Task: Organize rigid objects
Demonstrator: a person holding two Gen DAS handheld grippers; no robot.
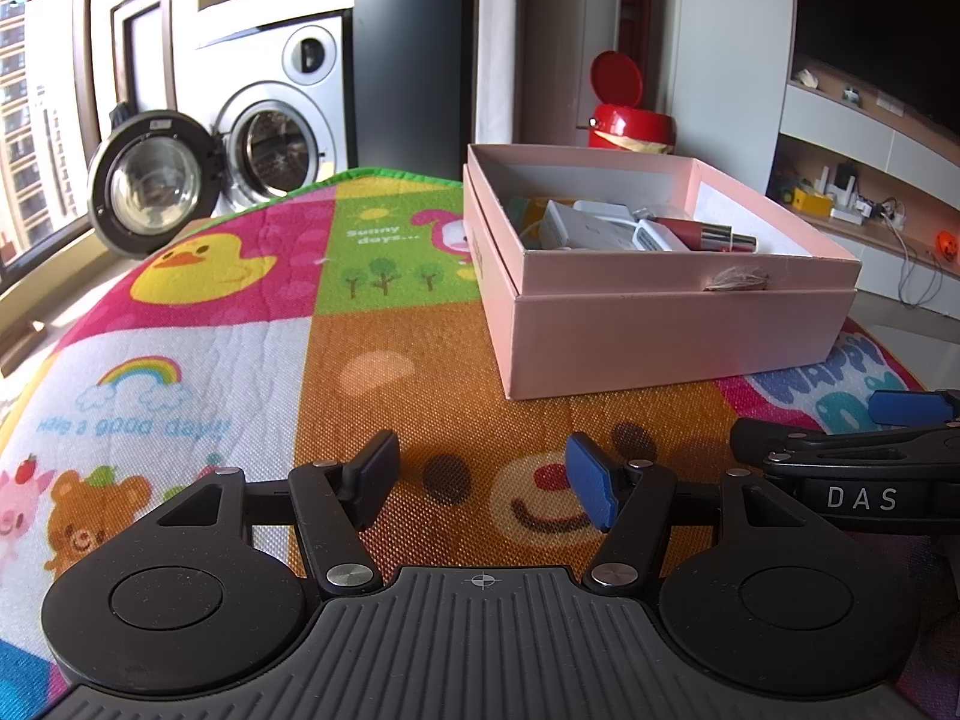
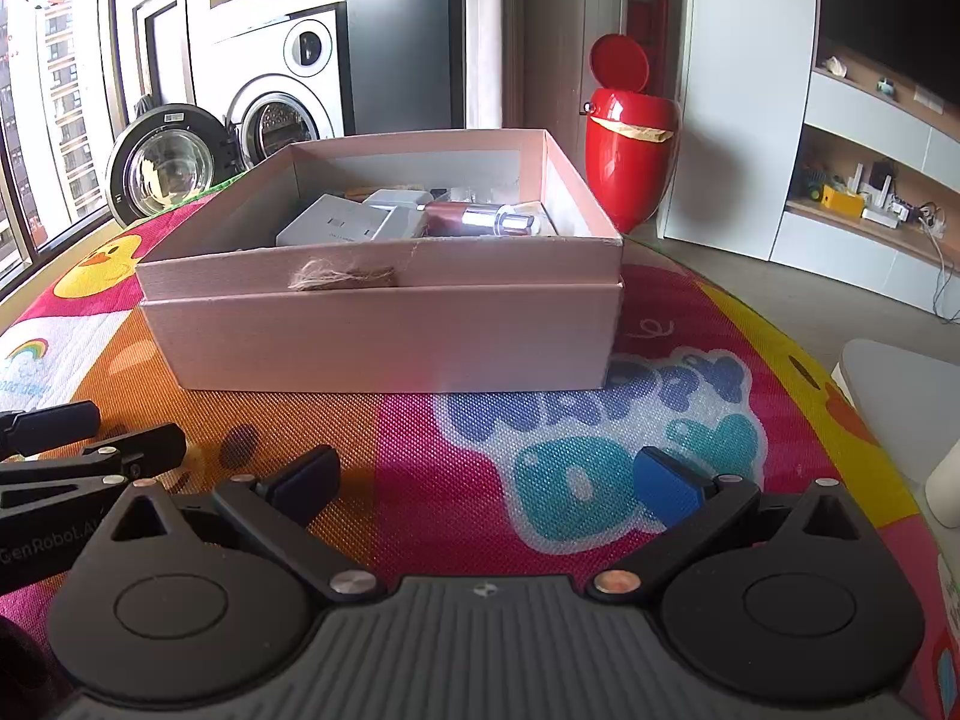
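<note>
With both the left gripper (image 1: 483, 483) and the right gripper (image 2: 489, 483) held spread and empty above the colourful cartoon-printed play mat (image 1: 384, 354), the sorting seems finished or paused, since white adapters (image 2: 336, 225) and a maroon metallic tube (image 2: 474, 217) already lie inside the pink cardboard box (image 2: 384, 336), so any further item would first have to be found.

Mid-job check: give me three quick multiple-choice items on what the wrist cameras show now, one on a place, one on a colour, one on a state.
1. Where is the dark red tube?
A. On the mat
B. Inside the pink box
C. In a gripper

2. What colour is the bin behind the box?
A. Red
B. Green
C. White

3. How do the two grippers stand?
A. Both shut
B. Left shut on a charger
C. Both open and empty

Answers: B, the tube lies among white adapters inside the pink box. A, body and raised lid are red. C, the left gripper and the right gripper show spread fingers with only mat between them.
</note>
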